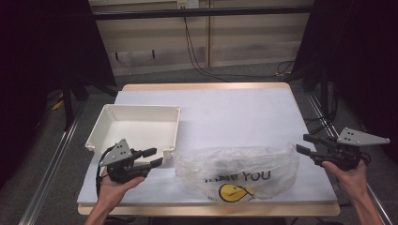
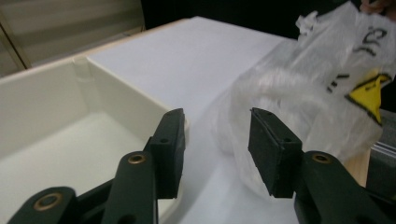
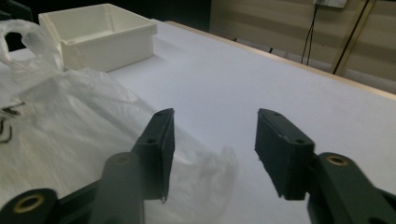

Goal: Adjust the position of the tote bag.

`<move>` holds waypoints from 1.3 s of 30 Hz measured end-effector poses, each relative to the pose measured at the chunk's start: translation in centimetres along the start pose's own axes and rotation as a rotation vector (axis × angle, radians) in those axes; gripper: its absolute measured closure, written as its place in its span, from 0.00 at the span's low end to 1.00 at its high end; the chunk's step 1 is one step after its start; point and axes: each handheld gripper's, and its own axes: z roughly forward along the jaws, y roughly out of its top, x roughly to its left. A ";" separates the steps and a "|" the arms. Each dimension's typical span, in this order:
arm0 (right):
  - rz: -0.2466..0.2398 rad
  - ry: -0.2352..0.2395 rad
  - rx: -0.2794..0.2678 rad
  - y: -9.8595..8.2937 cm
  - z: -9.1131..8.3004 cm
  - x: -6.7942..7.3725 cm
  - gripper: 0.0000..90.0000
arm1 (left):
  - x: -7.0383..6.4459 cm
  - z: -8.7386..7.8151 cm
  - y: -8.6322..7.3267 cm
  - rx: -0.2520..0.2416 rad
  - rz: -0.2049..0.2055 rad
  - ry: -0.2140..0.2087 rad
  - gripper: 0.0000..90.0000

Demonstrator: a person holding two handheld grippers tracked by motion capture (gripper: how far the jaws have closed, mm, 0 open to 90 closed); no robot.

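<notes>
1. High view: the plastic bag (image 1: 237, 171) lies flat on the white table (image 1: 234, 110), near edge, just right of the white bin (image 1: 136, 126). The bin looks empty, so we judge the work barely begun: the bag is not gripped and everything is left to do. Our left gripper (image 1: 151, 157) sits at the bin's near right corner, jaws apart, empty. Our right gripper (image 1: 306, 143) hangs just off the bag's right end, jaws apart, empty.
2. Left gripper view: left gripper (image 2: 217, 149) wide open and touching nothing; the bin wall (image 2: 126, 100) sits behind one jaw, the bag (image 2: 308, 88) just ahead of the other.
3. Right gripper view: right gripper (image 3: 212, 154) wide open, holding nothing; the bag edge (image 3: 93, 121) lies below and ahead, contact not clear; the bin (image 3: 100, 35) sits far back.
</notes>
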 end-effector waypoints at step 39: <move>-0.139 0.307 0.320 -2.8 4.4 7.9 1.00 | -7.7 13.5 -0.1 0.439 0.196 -0.296 0.88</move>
